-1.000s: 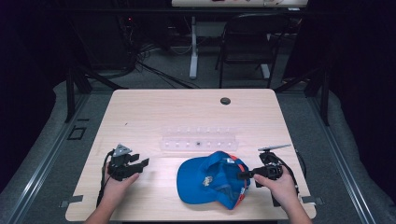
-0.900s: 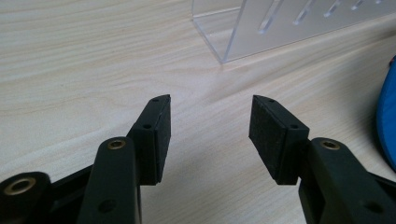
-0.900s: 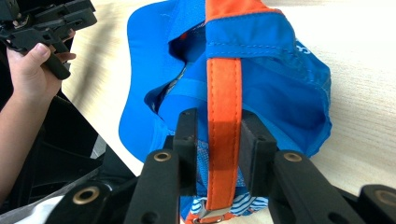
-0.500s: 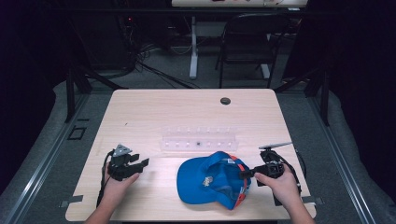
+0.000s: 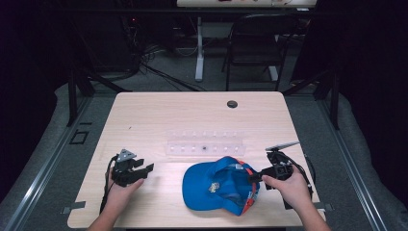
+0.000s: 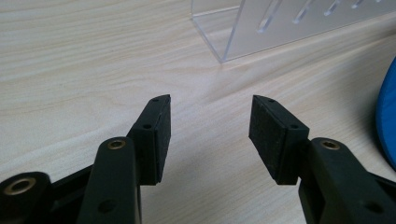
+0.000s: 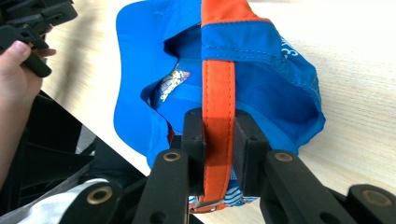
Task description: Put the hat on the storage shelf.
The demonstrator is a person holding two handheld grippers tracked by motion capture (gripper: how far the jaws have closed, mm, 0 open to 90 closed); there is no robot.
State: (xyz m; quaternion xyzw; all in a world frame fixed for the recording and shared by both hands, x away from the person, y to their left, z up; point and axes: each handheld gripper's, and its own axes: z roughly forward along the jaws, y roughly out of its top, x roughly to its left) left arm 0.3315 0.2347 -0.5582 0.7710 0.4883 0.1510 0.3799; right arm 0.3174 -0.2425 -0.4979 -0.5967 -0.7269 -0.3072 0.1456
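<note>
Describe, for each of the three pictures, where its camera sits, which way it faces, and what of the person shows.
High view: above the person's side, facing forward and down; forearms, left gripper, right gripper.
Left gripper view: looks along open jaws at the table.
Right gripper view: looks along jaws clamping the orange strap.
All share the blue cap.

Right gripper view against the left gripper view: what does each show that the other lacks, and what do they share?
Right gripper view: the right tool shut on the orange strap at the back of the blue cap, with the cap's inside showing, and the person's other hand farther off.

Left gripper view: the left tool open over bare wood, nothing between its pads, and the clear plastic rack ahead.

Both: the light wooden table and some blue of the cap, a mere edge in the left gripper view.
</note>
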